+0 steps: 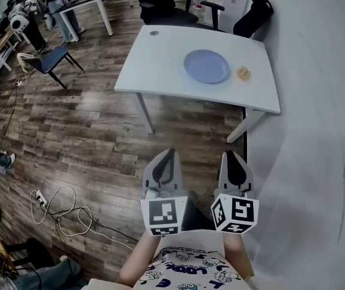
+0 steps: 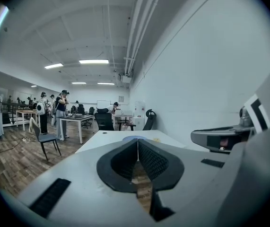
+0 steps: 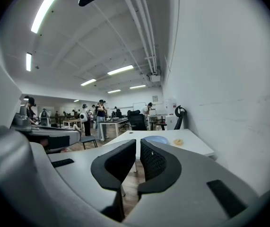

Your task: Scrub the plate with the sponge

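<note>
Head view with both gripper views, before any contact with the work. The plate (image 1: 206, 66), blue and seemingly bare, lies flat near the middle of the white table (image 1: 160, 71). The sponge (image 1: 243, 73), a small yellow piece, rests just beside it on the right, apart from its rim. That layout probably leaves the sponge to the right gripper and the plate to the left. Both tools are held close to the person's body, side by side and well apart from the table, aimed roughly level toward it. This looks like a carrying posture for the approach, not a working one. The left gripper (image 1: 171, 154) has its jaws pressed together, tip to tip, with nothing between them. The right gripper (image 1: 228, 154) is closed but for a thin slit at the tips and is likewise empty; with nothing yet to hold, this is presumably the resting state. The hands are hidden under the marker cubes (image 1: 163, 216), and the person's torso is cut off at the lower edge. The sponge is too small for its texture or any scouring side to be made out. Whether the plate carries residue cannot be told, and in the gripper views the jaws partly cover it.
</note>
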